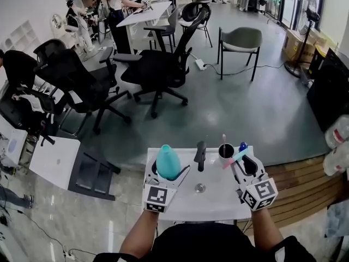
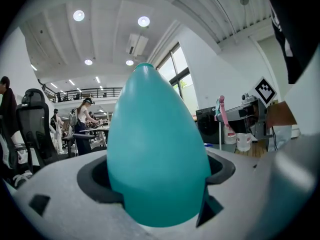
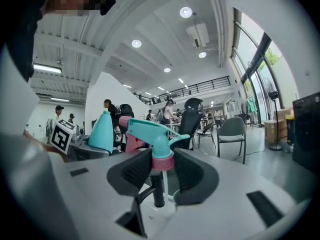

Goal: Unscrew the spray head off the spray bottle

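Left gripper (image 1: pixel 167 173) level at tabletop's (image 1: pixel 218 200) near left, fingers clamped on the teal spray bottle (image 1: pixel 168 160). Right gripper (image 3: pixel 162 171) level over the right edge, fingers clamped on the detached spray head (image 3: pixel 152 138) at its collar.

This is an open office-like workspace, shown by black swivel chairs (image 1: pixel 158 70), white desks (image 1: pixel 145 13) and a high lamp-lit ceiling (image 3: pixel 150 29).

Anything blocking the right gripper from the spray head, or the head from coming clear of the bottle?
Nothing visible does. The right gripper is already shut on the spray head at its pink collar. The head, with its dip tube hanging, is apart from the teal bottle, which is held in the left gripper.
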`<act>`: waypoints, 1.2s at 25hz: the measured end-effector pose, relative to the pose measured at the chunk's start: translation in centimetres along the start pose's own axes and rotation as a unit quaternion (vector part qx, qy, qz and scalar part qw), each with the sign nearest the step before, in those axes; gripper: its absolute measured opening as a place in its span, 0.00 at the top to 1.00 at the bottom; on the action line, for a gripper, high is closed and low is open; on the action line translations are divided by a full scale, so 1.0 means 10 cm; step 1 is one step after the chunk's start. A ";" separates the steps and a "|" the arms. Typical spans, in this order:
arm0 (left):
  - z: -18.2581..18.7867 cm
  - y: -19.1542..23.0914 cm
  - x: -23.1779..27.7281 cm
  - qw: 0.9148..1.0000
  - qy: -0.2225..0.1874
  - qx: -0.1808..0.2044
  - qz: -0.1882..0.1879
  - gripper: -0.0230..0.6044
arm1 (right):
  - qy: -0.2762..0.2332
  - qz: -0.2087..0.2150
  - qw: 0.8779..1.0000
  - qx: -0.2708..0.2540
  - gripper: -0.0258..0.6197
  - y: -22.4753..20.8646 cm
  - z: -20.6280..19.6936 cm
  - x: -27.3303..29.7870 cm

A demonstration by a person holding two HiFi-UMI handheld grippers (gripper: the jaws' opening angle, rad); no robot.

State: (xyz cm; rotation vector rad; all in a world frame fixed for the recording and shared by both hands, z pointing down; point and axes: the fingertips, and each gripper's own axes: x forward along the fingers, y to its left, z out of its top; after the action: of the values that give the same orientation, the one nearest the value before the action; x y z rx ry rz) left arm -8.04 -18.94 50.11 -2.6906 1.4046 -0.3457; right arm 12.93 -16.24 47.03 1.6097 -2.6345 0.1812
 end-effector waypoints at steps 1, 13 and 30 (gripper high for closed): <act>0.00 -0.01 0.00 1.000 -0.001 -0.001 0.000 0.23 | -0.002 -0.003 1.000 -0.001 0.74 -0.01 0.01 -0.02; 0.04 -0.10 0.02 1.000 -0.008 -0.006 -0.009 0.23 | -0.010 -0.017 1.000 -0.015 0.74 -0.03 0.06 -0.10; 0.02 -0.07 0.02 1.000 -0.008 -0.008 -0.007 0.23 | -0.017 -0.008 1.000 -0.014 0.74 0.01 0.08 -0.01</act>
State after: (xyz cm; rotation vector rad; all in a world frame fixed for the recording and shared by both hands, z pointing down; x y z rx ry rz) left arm -7.36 -18.71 50.05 -2.7108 1.3913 -0.3148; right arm 12.91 -16.26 46.27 1.6381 -2.6365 0.1157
